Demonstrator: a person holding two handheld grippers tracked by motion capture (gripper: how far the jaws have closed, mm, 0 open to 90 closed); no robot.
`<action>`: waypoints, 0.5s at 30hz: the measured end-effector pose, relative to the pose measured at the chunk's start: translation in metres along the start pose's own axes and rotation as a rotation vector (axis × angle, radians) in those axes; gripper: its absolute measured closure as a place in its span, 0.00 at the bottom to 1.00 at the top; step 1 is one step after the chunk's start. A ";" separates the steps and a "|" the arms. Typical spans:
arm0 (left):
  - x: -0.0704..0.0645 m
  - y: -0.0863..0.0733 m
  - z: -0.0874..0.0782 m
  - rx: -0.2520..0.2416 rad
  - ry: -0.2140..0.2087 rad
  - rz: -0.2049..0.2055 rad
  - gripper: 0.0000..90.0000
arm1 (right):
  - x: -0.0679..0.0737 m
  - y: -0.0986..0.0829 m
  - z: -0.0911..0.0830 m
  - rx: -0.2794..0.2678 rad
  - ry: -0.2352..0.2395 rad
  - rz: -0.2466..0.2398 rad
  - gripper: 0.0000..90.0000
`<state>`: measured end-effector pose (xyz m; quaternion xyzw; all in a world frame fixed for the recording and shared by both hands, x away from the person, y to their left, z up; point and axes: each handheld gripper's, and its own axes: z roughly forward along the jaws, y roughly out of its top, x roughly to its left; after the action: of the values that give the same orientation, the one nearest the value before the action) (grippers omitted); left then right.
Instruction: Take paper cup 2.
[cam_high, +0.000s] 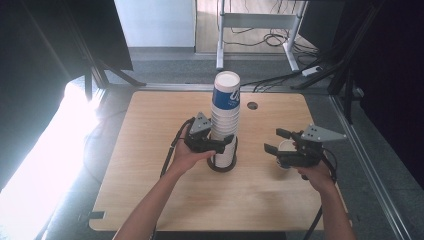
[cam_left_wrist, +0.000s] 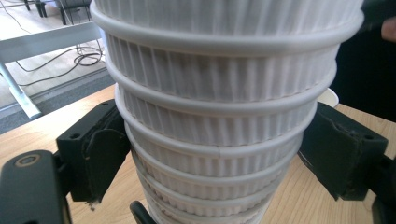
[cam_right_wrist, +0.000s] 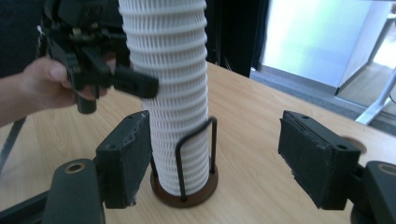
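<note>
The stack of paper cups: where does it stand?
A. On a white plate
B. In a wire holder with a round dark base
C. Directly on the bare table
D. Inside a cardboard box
B: the stack of paper cups rises from a wire holder, whose round dark base lies on the table.

Table (cam_high: 150, 170): light wood, with a round hole (cam_high: 252, 105) near my far edge.
Desk frame (cam_high: 257, 21): white metal, beyond my table.
Cables (cam_high: 272, 40): loose on the floor under that frame.
</note>
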<state>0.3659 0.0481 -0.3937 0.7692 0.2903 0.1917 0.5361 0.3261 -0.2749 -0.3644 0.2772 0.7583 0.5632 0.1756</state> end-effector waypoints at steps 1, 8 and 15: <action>0.000 0.000 0.000 0.000 0.000 0.001 0.15 | 0.000 0.005 0.001 -0.002 0.007 -0.008 0.29; -0.001 0.000 0.000 0.001 0.004 -0.002 0.15 | 0.005 0.032 0.008 -0.002 0.036 -0.036 0.28; -0.001 0.000 -0.001 0.002 0.004 -0.002 0.15 | 0.007 0.053 0.013 -0.021 0.075 -0.040 0.28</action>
<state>0.3645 0.0476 -0.3934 0.7690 0.2924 0.1922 0.5350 0.3401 -0.2489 -0.3174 0.2388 0.7638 0.5775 0.1615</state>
